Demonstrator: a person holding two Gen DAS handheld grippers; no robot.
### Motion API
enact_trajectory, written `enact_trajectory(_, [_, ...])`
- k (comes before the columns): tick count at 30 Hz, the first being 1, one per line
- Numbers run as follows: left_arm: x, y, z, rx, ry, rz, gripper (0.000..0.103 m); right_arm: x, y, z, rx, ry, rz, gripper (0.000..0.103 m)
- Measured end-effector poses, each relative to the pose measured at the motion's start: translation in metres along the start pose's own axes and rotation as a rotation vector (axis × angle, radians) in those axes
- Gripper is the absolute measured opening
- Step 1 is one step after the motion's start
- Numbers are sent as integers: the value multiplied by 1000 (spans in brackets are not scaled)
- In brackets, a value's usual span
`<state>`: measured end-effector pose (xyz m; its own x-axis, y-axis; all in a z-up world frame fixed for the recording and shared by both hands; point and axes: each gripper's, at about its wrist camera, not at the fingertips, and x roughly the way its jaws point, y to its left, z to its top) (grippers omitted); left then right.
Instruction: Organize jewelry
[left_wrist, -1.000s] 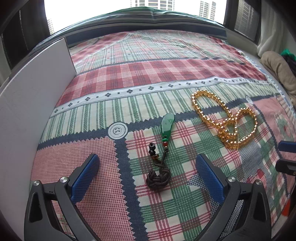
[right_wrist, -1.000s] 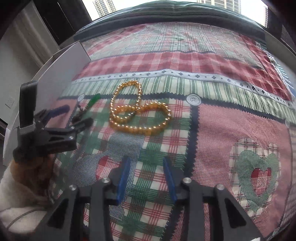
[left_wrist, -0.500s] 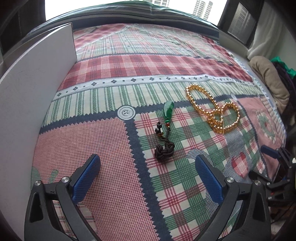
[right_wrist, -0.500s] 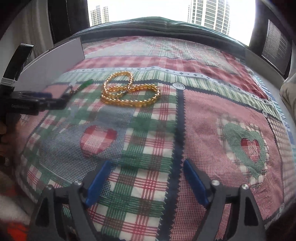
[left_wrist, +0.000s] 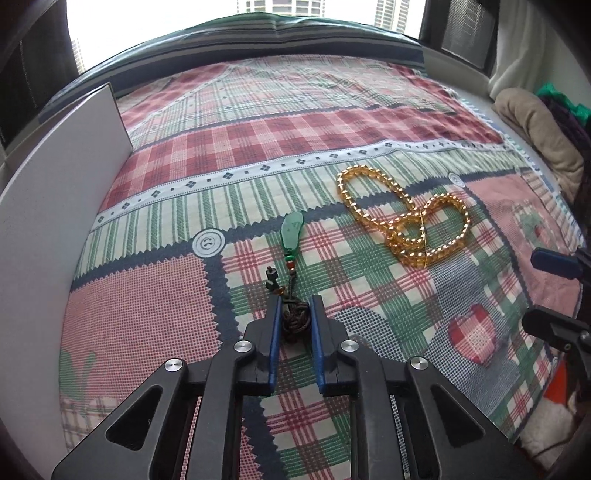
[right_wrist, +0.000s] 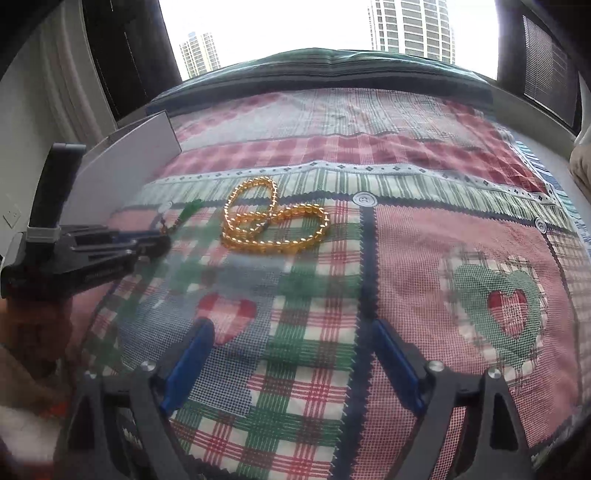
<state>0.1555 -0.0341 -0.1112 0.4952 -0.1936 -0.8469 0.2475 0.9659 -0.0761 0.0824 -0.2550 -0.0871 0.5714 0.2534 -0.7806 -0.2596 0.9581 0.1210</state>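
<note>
A green pendant (left_wrist: 291, 229) on a dark cord lies on the patchwork bedspread. Its knotted cord bundle (left_wrist: 294, 319) sits between the blue pads of my left gripper (left_wrist: 294, 302), which is shut on it. A string of amber beads (left_wrist: 402, 218) lies in loops to the right of the pendant; it also shows in the right wrist view (right_wrist: 273, 225). My right gripper (right_wrist: 291, 336) is open and empty, low over the bedspread, well short of the beads. In the right wrist view the left gripper (right_wrist: 159, 240) shows at the left, with the pendant (right_wrist: 190, 211) beyond its tips.
A white board (left_wrist: 55, 206) stands upright along the bed's left side. A beige cushion (left_wrist: 535, 133) and clothes lie at the far right edge. The right gripper's fingers (left_wrist: 554, 262) reach in at the right of the left wrist view. Windows stand behind the bed.
My left gripper has moved forward over the cord bundle and closed from wide open onto it. The right gripper has opened wider and shifted a little.
</note>
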Motion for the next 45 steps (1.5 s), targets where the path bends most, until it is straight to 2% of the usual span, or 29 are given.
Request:
enact_trajectory(1, [-1,5,-1,-35,3,-25,14,2,4,10,-25,9,20,81])
enact_trajectory(2, [-2,10,-1,-59,7,-41,14,7,9,19,-49,20,49,68])
enact_trajectory(3, [-4,13,-2,-75,12,-51,14,15,14,27,-71,31,85,61])
enact_trajectory(9, [-10,26,-13,-116,20,-52,14,71,36,65,-203,41,102,61])
enact_trajectory(13, [-10,30,-16,-144,16,-71,14,98,54,67,-336,83,98,68])
enact_trajectory(14, [-10,30,-15,-144,16,-71,14,99,56,67,-359,58,82,67])
enact_trajectory(15, [-10,30,-15,-144,17,-70,14,101,56,68,-363,55,80,62])
enact_trajectory(16, [-10,30,-16,-146,18,-72,14,101,55,71,-350,47,69,50])
enact_trajectory(17, [-11,31,-16,-150,19,-73,14,101,51,74,-320,46,56,28])
enact_trajectory(18, [-13,32,-17,-154,20,-75,14,101,45,78,-277,61,64,18])
enact_trajectory(20, [-17,34,-18,-163,17,-79,14,96,31,81,-195,73,93,14])
enact_trajectory(21, [-20,35,-18,-169,15,-84,14,90,26,81,-166,69,98,8])
enact_trajectory(26, [-51,38,-14,-199,-27,-123,14,44,11,83,-59,6,203,8])
enact_trajectory(30, [-92,42,-7,-233,-69,-176,14,4,4,92,-7,-51,267,8])
enact_trajectory(34, [-141,56,-4,-273,-115,-230,14,-33,11,109,-12,-98,336,8])
enact_trajectory(37, [-178,76,-5,-291,-146,-240,14,-60,23,126,-29,-137,406,8])
enact_trajectory(40, [-214,107,-14,-333,-184,-190,14,-81,46,144,-75,-165,461,8])
enact_trajectory(45, [-261,174,-38,-446,-247,-13,14,-98,108,173,-195,-201,538,8])
